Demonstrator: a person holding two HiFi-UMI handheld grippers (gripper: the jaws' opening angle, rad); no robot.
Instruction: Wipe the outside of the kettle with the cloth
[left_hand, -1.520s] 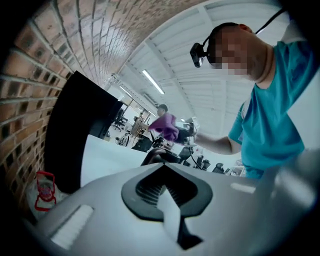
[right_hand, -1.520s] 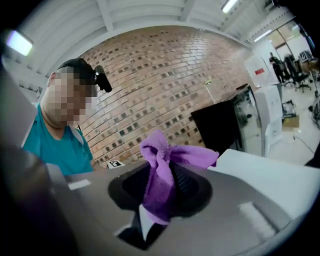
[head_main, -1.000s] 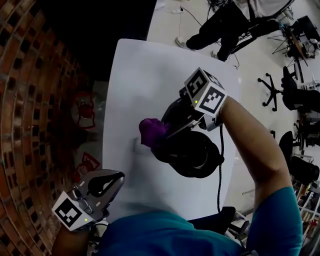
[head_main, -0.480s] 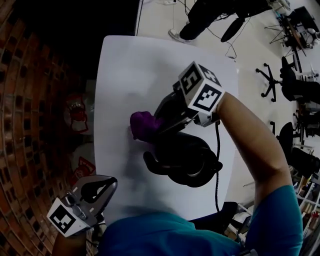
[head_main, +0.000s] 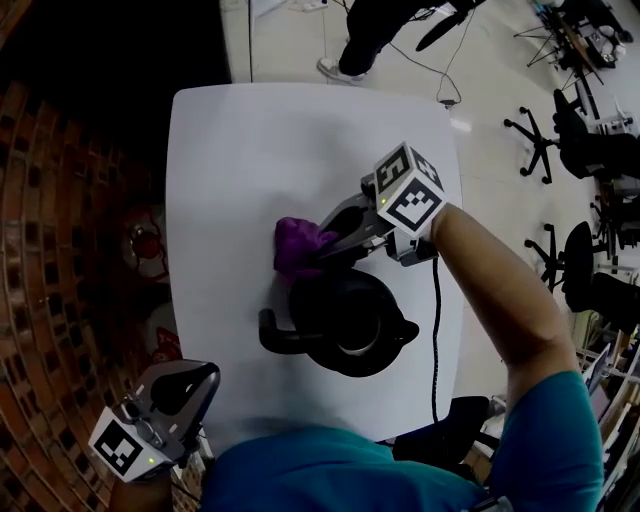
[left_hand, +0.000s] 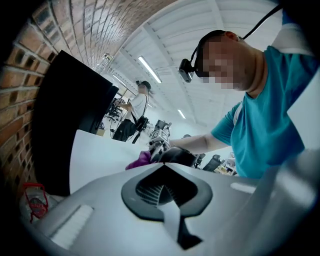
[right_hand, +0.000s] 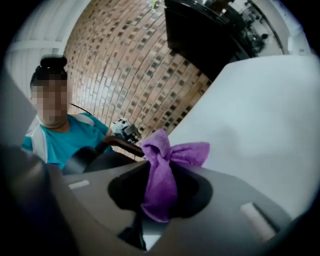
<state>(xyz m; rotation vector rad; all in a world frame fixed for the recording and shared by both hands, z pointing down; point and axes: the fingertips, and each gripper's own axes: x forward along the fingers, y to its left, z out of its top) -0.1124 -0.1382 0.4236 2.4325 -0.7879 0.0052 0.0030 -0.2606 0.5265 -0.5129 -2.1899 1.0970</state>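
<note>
A black kettle (head_main: 345, 322) stands on the white table (head_main: 230, 160), its handle (head_main: 272, 338) pointing left. A purple cloth (head_main: 298, 246) is bunched against the kettle's far-left side. My right gripper (head_main: 328, 244) is shut on the cloth and reaches in from the right. In the right gripper view the cloth (right_hand: 162, 170) hangs out of the jaws, with the kettle (right_hand: 95, 161) just behind it. My left gripper (head_main: 185, 385) is shut on nothing and hovers at the table's near-left corner, away from the kettle. The left gripper view shows kettle (left_hand: 179, 156) and cloth (left_hand: 140, 160) in the distance.
A black cable (head_main: 435, 330) runs along the table's right side by my right arm. A brick wall (head_main: 60, 250) rises at the left, with a red object (head_main: 146, 242) at its foot. Office chairs (head_main: 580, 150) stand on the floor at the right. A person's legs (head_main: 360, 35) are beyond the far edge.
The right gripper has slid the cloth round the kettle from its left side toward its far side. The head view has shifted. The left gripper stays low at the near-left corner.
</note>
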